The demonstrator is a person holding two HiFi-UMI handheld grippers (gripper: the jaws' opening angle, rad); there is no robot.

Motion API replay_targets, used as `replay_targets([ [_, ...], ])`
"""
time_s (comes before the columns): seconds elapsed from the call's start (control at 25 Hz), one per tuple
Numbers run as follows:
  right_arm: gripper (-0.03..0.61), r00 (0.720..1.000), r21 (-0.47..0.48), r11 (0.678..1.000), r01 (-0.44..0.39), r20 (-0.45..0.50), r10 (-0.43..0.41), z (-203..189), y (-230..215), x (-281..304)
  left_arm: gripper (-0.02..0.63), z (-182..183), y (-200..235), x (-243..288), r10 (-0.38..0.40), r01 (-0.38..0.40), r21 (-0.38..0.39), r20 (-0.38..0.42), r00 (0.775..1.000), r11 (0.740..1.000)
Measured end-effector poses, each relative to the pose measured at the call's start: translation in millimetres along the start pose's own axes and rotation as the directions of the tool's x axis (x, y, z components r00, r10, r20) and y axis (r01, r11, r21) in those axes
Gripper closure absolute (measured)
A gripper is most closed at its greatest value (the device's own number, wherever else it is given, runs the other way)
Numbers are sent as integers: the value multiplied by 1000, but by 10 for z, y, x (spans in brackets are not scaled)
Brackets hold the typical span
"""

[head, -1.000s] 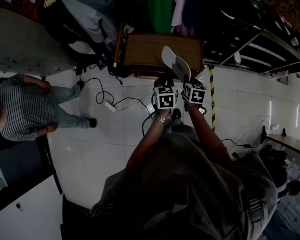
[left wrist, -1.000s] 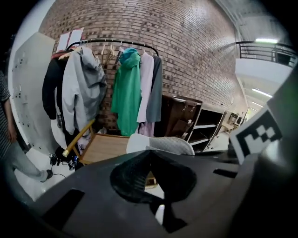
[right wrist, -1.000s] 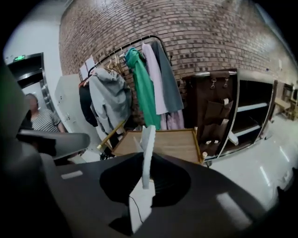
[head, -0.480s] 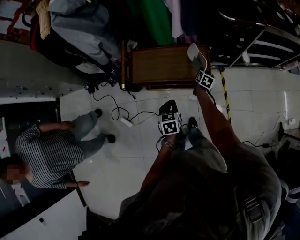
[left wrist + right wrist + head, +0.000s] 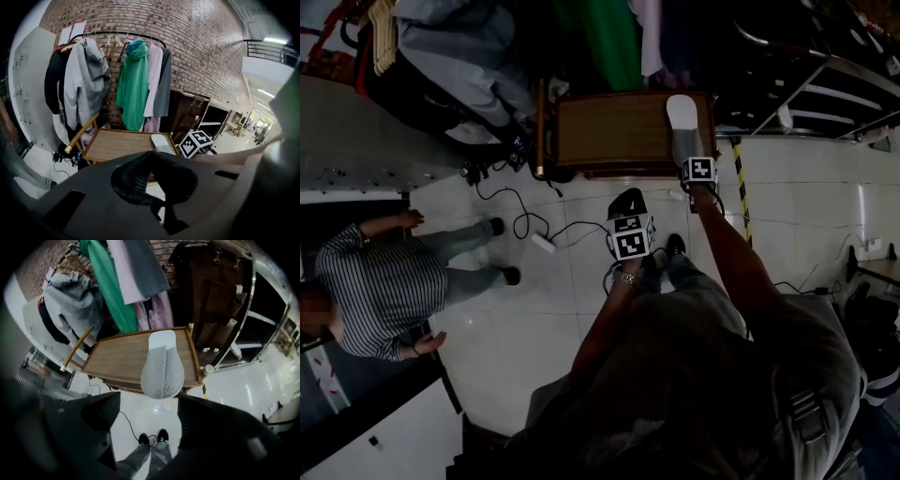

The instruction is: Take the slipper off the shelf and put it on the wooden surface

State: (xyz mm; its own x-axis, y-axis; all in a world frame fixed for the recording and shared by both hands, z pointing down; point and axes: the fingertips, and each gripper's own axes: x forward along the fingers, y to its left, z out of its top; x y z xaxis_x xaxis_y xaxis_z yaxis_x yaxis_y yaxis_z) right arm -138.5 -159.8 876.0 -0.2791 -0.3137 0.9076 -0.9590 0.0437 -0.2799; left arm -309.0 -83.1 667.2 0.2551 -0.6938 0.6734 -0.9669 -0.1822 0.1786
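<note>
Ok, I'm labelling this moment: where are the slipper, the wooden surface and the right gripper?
slipper [image 5: 161, 369], right gripper view, quilted upper.
wooden surface [image 5: 117, 357], right gripper view, bare top.
right gripper [image 5: 149, 404], right gripper view, midway between fingertips.

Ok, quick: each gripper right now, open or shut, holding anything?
Left gripper: closed, nothing in it.
Right gripper: open, empty; the slipper lies just ahead of it on the wooden surface.

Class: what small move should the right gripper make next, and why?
Probably draw the right gripper straight back: its jaws stand apart, and the slipper already lies on the wooden surface, just ahead of them.
</note>
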Motion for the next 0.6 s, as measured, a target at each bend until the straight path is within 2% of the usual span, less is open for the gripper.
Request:
replay_targets([
  [0.08,214,1000,-11,1000,-26,0,26,-145,80,-159,609,87,-72,19,-22,22,9,13,1000,1000],
  [0.16,245,996,10,998,-61,69,61,-125,211,-453,609,167,-136,34,-45,45,5,16,999,999],
  [0.24,329,979,17,991,-132,156,128,-13,500,-850,609,236,-172,44,-60,60,-3,9,998,998],
  [0.36,479,931,-72,971,-229,273,240,269,1064,-1450,609,405,-206,69,-81,81,-25,-3,997,996],
  [0.44,505,913,-165,958,-233,301,274,387,1352,-1744,609,529,-234,60,-85,85,-22,0,996,996],
  [0.6,532,920,-294,946,-139,316,233,494,1535,-2042,610,760,-336,14,-81,80,21,34,996,997],
])
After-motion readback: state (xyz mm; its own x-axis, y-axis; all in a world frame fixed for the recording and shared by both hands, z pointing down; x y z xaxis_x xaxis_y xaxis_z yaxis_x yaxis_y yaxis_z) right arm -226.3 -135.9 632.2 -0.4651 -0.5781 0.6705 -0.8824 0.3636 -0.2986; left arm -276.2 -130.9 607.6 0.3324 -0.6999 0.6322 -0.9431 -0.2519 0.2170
